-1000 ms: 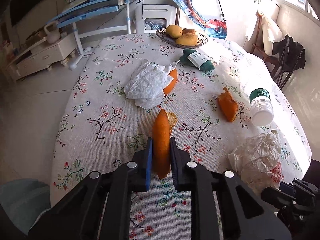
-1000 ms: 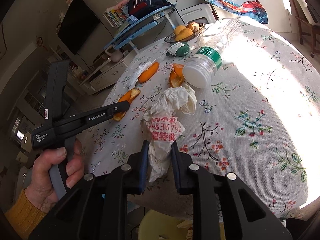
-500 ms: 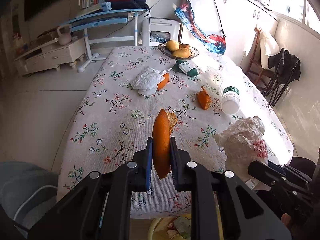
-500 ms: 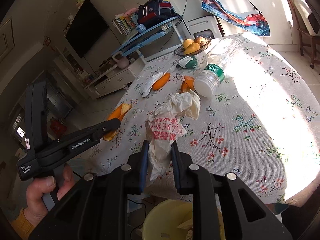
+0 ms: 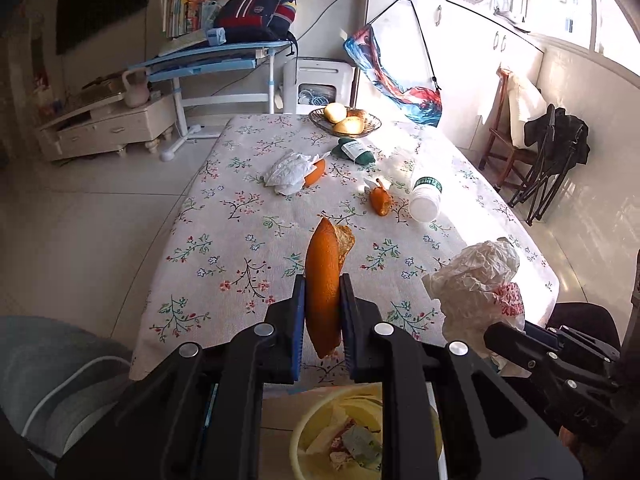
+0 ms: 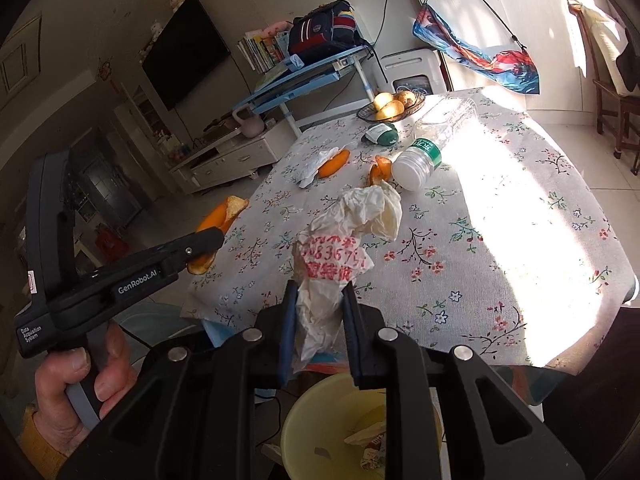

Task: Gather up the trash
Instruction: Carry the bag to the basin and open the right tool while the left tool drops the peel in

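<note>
My left gripper [image 5: 322, 292] is shut on a long orange peel [image 5: 325, 280] and holds it off the table's near edge, above a yellow trash bin [image 5: 360, 436]. My right gripper [image 6: 318, 300] is shut on a crumpled white wrapper with red print [image 6: 340, 248], held over the same bin [image 6: 340, 428]. The wrapper also shows in the left wrist view [image 5: 478, 284], and the peel in the right wrist view [image 6: 218, 220]. On the floral tablecloth [image 5: 248, 240] lie another orange peel [image 5: 379, 199], a crumpled tissue over an orange piece [image 5: 292, 170] and a plastic bottle [image 5: 426, 200].
A fruit bowl [image 5: 346, 120] and a green packet [image 5: 354, 150] sit at the table's far end. A grey chair [image 5: 52, 368] stands at the lower left. A blue desk [image 5: 208, 64] and folded chairs [image 5: 552, 152] stand beyond the table.
Both grippers have pulled back from the table toward me with their loads. The yellow bin has come into view below both.
</note>
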The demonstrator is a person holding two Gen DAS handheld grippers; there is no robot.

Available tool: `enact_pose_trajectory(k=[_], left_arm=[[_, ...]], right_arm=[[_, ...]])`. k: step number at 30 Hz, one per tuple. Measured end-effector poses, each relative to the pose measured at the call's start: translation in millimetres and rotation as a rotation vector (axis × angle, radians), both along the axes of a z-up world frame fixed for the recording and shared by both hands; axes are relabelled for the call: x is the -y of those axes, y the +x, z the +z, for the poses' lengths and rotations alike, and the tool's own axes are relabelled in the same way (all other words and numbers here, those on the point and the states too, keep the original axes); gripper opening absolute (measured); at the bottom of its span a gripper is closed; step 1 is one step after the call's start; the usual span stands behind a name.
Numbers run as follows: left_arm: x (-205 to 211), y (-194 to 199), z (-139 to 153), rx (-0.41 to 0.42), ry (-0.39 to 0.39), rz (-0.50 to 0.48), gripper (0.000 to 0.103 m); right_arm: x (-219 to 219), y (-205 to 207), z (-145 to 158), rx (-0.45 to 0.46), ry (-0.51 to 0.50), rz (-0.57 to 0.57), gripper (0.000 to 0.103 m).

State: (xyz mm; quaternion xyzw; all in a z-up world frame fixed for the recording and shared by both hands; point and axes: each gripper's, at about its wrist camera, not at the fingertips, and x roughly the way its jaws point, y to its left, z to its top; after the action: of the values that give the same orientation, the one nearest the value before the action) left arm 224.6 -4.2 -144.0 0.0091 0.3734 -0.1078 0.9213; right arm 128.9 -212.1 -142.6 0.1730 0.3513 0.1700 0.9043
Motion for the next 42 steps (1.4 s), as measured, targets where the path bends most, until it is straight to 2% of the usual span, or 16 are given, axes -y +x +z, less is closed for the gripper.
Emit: enact_pose_trajectory(k=[14, 25, 37, 42], left_arm=[[-6.0, -39.4, 16.6, 0.043, -0.007, 0.004, 0.016], [-6.1, -69.3, 18.9, 0.051, -0.009, -0.012, 0.016], [-13.5, -97.3, 24.2, 0.076, -0.015, -0.017, 0.016], [-16.3, -103.1, 22.3, 0.070, -0.023, -0.016, 0.016]], right_arm=[[-14.8, -24.3, -1.6, -0.027, -0.081, 0.058, 0.022], [-29.6, -39.0, -21.8, -0.123, -0.146, 0.119, 0.022], [-36.8, -40.6, -40.4, -0.218, -0.169, 0.120, 0.022], [-37.5, -41.2, -42.9, -0.238, -0.184, 0.102, 0.032]])
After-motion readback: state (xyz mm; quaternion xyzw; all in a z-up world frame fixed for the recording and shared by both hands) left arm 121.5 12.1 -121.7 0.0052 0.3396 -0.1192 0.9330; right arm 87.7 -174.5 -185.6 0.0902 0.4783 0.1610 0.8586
